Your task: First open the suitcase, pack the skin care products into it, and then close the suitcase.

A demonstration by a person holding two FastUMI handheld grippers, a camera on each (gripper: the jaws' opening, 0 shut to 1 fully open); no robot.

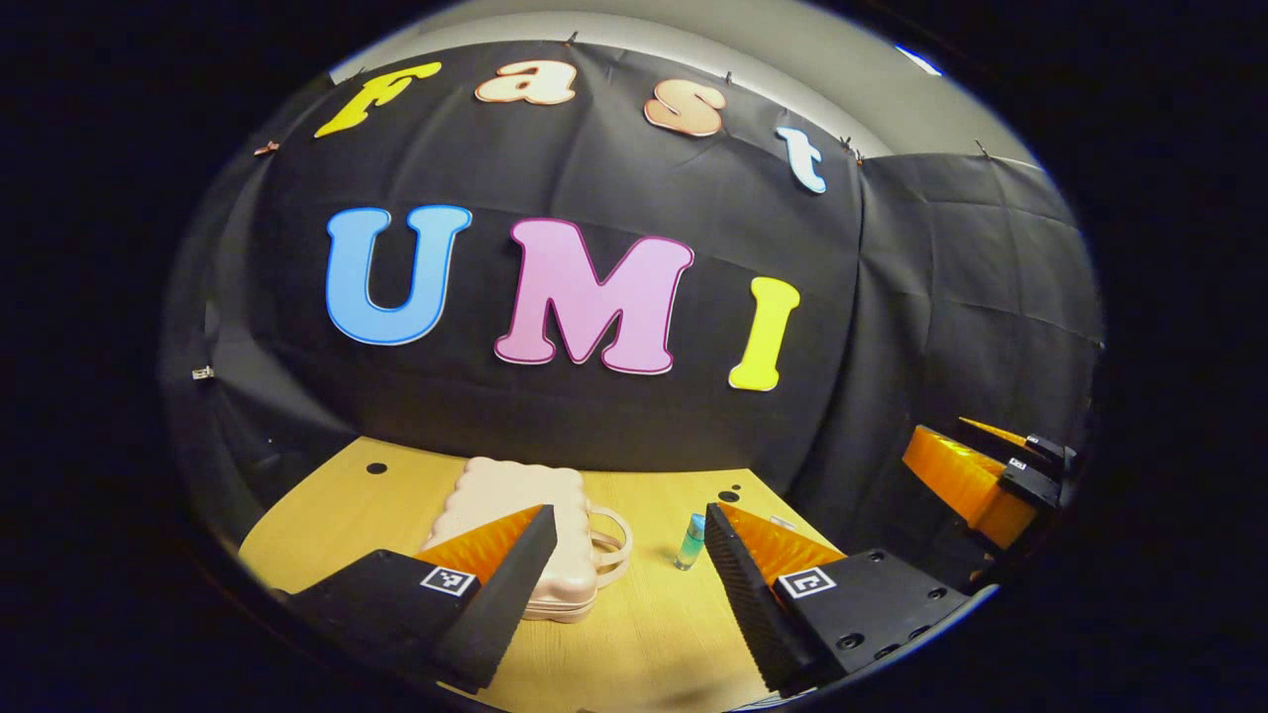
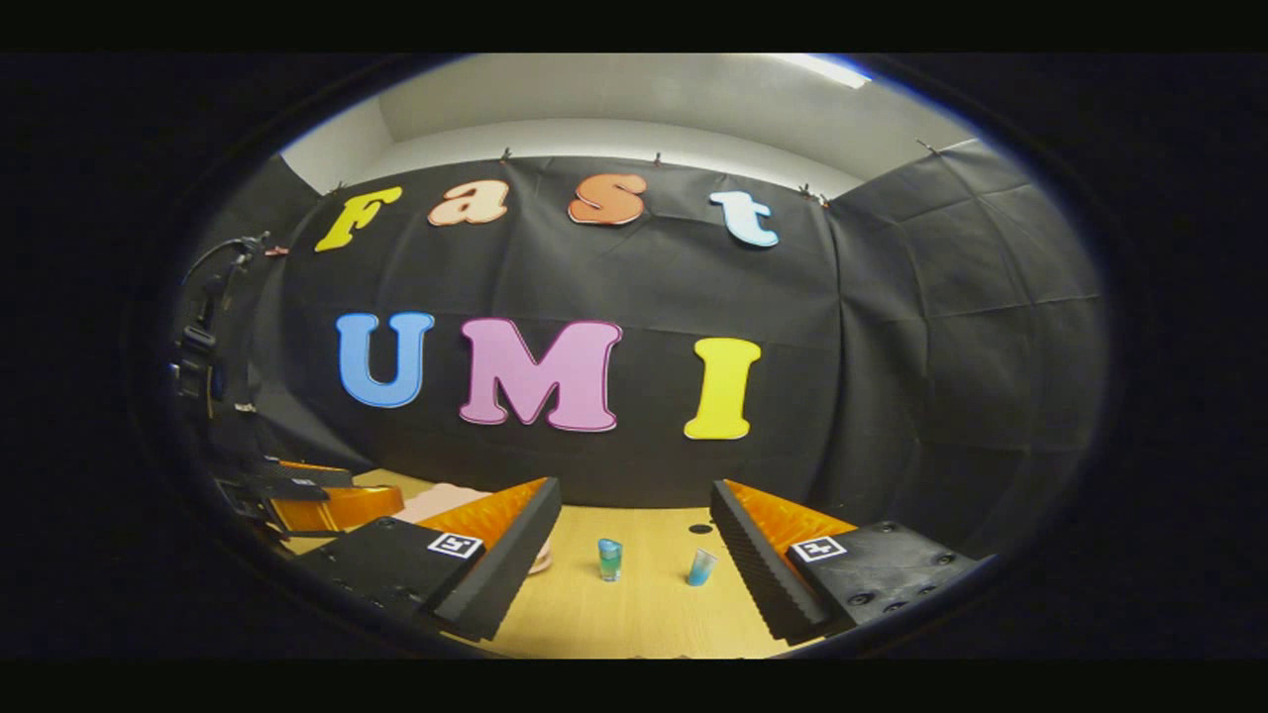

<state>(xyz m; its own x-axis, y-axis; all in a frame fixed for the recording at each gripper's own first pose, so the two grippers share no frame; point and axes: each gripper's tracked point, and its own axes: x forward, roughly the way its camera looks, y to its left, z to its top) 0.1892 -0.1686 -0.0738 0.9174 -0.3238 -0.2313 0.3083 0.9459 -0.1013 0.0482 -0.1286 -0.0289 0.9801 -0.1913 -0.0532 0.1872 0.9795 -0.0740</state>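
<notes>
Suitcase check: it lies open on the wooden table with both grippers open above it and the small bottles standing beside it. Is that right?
Not quite. The suitcase is shut, lying flat with its handle toward the bottles, as the left gripper view shows. The rest holds: left gripper and right gripper are open, and two small bottles stand on the table.

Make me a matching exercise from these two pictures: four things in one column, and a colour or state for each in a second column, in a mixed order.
Things:
1. suitcase
2. table
3. left gripper
4. bottle nearer the suitcase, in the right gripper view

States:
A. open, holding nothing
B. pale pink, closed, lying flat
C. blue-green, standing upright
D. light wood, with small dark holes

Pairs: 1-B, 2-D, 3-A, 4-C
</notes>
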